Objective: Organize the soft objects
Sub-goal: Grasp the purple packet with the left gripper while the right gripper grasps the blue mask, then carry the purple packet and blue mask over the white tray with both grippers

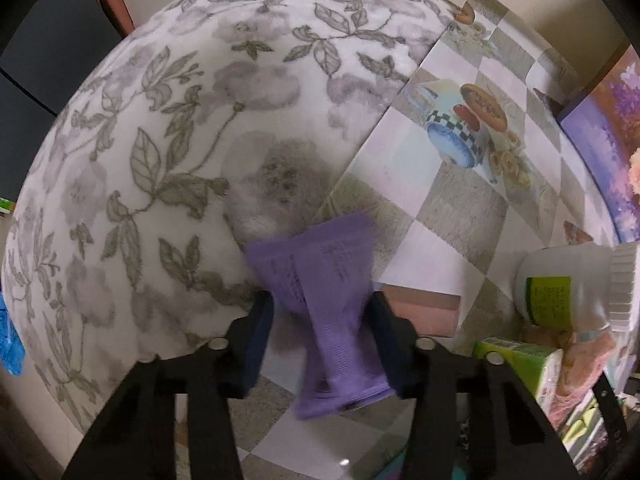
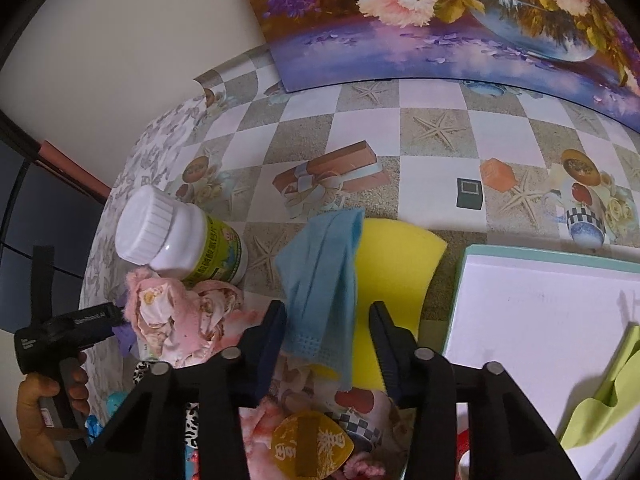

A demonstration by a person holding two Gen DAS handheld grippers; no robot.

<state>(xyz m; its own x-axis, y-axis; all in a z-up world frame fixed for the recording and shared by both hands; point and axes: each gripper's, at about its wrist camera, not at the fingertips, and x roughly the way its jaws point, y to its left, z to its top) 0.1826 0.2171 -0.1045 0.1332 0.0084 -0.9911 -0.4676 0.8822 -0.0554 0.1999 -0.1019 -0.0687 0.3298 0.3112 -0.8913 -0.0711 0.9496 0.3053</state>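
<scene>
In the left wrist view a folded purple face mask (image 1: 312, 256) lies partly on a floral fleece blanket (image 1: 160, 160) and partly on the checkered tablecloth (image 1: 460, 208). My left gripper (image 1: 320, 316) is shut on it, and the mask is pinched into a waist between the pads. In the right wrist view a folded blue face mask (image 2: 320, 256) rests over a yellow sponge (image 2: 396, 256). My right gripper (image 2: 328, 316) is shut on it; the mask is bunched narrower there. A crumpled pink cloth (image 2: 176, 320) lies to the left.
A white-capped bottle (image 2: 180, 236) lies on its side by the pink cloth. A white tray (image 2: 540, 312) at the right holds a green cloth (image 2: 600, 408). A flower painting (image 2: 440, 20) leans at the back. A green tissue pack (image 1: 516, 364) sits nearby. A person's hand (image 2: 36, 412) shows at lower left.
</scene>
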